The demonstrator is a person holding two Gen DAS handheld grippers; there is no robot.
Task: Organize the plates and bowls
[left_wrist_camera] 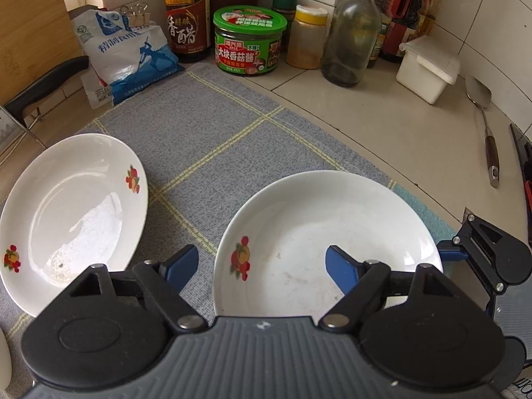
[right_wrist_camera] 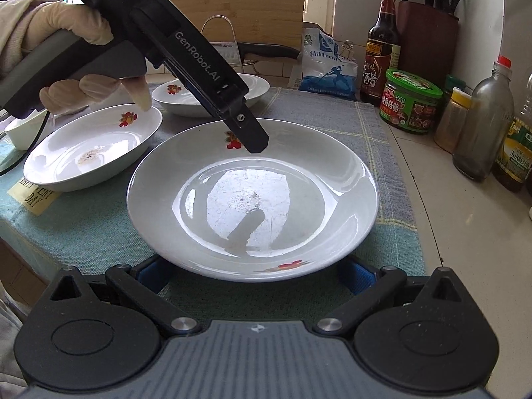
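The glazed plate (right_wrist_camera: pixel 252 196) near the worktop's front edge is judged stiff, slippery and breakable, best taken by its thin rim. Both the right claw (right_wrist_camera: pixel 252 274) and the left claw (left_wrist_camera: pixel 262 262) are seen wide open, and nothing is held.

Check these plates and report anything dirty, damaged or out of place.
No damage shows, but the plates are not spotless: the near plate has a whitish crusty patch at its centre, and the left plate carries a brownish dried stain. All three sit flat on the cloth.

White plates (right_wrist_camera: pixel 252 199) bear red-orange fruit motifs on a grey cloth (left_wrist_camera: pixel 206 133) checked with yellow lines.
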